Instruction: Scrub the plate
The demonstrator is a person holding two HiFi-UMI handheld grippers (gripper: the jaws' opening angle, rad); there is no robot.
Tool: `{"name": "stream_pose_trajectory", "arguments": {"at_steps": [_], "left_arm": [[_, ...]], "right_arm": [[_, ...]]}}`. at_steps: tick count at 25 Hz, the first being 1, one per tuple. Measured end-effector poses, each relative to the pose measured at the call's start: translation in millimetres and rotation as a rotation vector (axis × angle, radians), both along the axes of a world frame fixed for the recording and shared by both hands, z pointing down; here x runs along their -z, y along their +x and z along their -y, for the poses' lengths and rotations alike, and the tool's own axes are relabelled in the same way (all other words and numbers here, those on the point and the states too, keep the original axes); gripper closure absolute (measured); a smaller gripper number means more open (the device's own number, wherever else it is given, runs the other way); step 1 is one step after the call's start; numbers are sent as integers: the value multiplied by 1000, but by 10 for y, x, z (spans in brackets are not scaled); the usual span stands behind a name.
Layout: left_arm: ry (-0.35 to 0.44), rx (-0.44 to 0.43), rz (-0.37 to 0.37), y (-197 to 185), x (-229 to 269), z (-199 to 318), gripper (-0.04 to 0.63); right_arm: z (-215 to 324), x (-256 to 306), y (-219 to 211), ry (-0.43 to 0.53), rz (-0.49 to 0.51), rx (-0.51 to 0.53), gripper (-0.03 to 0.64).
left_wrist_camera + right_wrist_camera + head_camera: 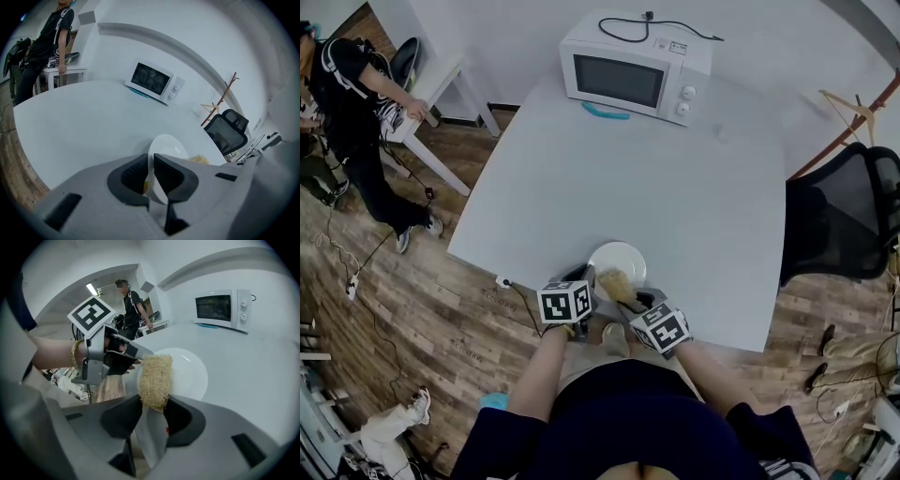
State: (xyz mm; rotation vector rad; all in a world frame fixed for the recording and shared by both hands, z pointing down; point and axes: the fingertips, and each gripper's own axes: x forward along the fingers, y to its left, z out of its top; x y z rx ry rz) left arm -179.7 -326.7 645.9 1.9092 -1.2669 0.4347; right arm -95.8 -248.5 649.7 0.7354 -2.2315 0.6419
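Observation:
A white plate rests near the table's front edge. My left gripper is shut on the plate at its near rim, which stands edge-on between the two pads. My right gripper is shut on a tan scrub sponge, and the sponge's far end lies on the plate toward its left side. In the head view the sponge sits over the plate's front part, with the left gripper at the rim beside it and the right gripper behind it.
A white microwave stands at the table's far edge with a teal object in front of it. A black office chair is at the right. A person stands by a small white table at the far left. Cables lie on the wooden floor.

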Motion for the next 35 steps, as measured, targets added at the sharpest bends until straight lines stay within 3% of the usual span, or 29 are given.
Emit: {"name": "stream_pose_trajectory", "arguments": {"at_steps": [6,14,27,35], "left_arm": [[5,-19,21,12,-3,-16,543],[15,-56,35,37,-4,-28,543],[-7,-63,39,0,-74,-70,541],[-18,-45,50,-63,-115,-66,543]], "right_arm": [[42,-23,300,-2,-49,-20,466],[509,-13,533,60,-113,-88,466],[887,139,-105,102,-106,-11,465],[477,123,-337,46,-69,104,466]]}}
